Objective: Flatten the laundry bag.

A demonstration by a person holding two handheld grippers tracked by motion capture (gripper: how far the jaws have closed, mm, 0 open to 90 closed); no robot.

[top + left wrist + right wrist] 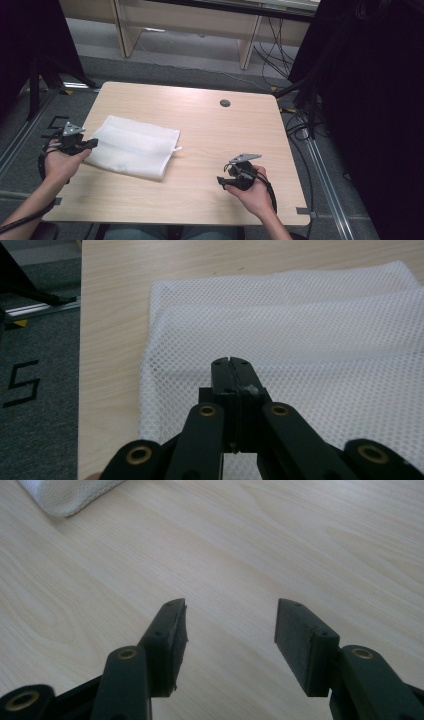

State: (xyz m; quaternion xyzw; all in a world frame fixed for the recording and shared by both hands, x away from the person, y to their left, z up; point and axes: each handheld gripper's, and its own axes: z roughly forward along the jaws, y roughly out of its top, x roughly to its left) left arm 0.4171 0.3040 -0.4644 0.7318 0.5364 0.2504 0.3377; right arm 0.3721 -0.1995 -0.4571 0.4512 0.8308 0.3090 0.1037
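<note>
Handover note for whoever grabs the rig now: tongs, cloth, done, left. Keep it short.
Left tongs: shut at the near left edge of the white mesh cloth; whether they pinch any mesh cannot be told.
Right tongs: open, empty, over bare table to the cloth's right.
Cloth: folded flat on the table's left half.
Done: left tongs closed at the cloth.
Left: probably lifting or unfolding it.
</note>
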